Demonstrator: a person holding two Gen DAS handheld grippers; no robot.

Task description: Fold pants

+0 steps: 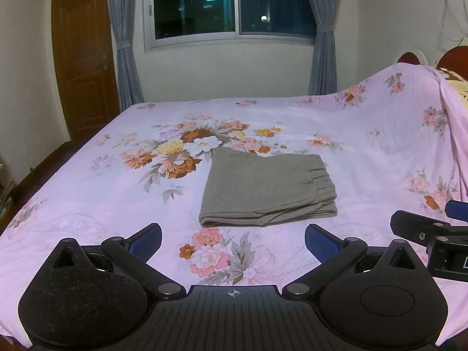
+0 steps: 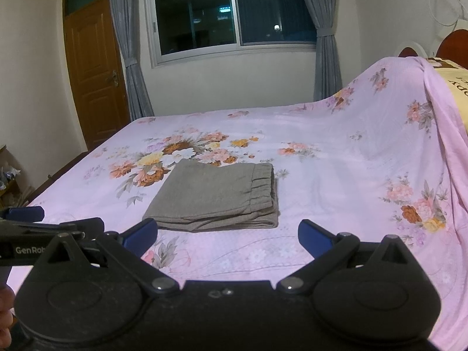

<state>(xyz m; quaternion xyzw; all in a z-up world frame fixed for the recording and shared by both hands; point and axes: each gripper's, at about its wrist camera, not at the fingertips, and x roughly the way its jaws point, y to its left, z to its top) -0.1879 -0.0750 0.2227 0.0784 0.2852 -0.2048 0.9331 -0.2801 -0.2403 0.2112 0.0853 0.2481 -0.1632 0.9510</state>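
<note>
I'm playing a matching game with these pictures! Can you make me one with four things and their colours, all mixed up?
Things:
1. pants
2. door
3. curtains
4. bedsheet

Colours:
A. pink with flowers
B. blue-grey
C. grey-brown
D. orange-brown wood

Pairs: 1-C, 2-D, 3-B, 4-A

Both held low just short of the pants (image 1: 267, 188), left gripper (image 1: 233, 241) and right gripper (image 2: 227, 235) side by side, jaws spread wide, gripping nothing.
</note>
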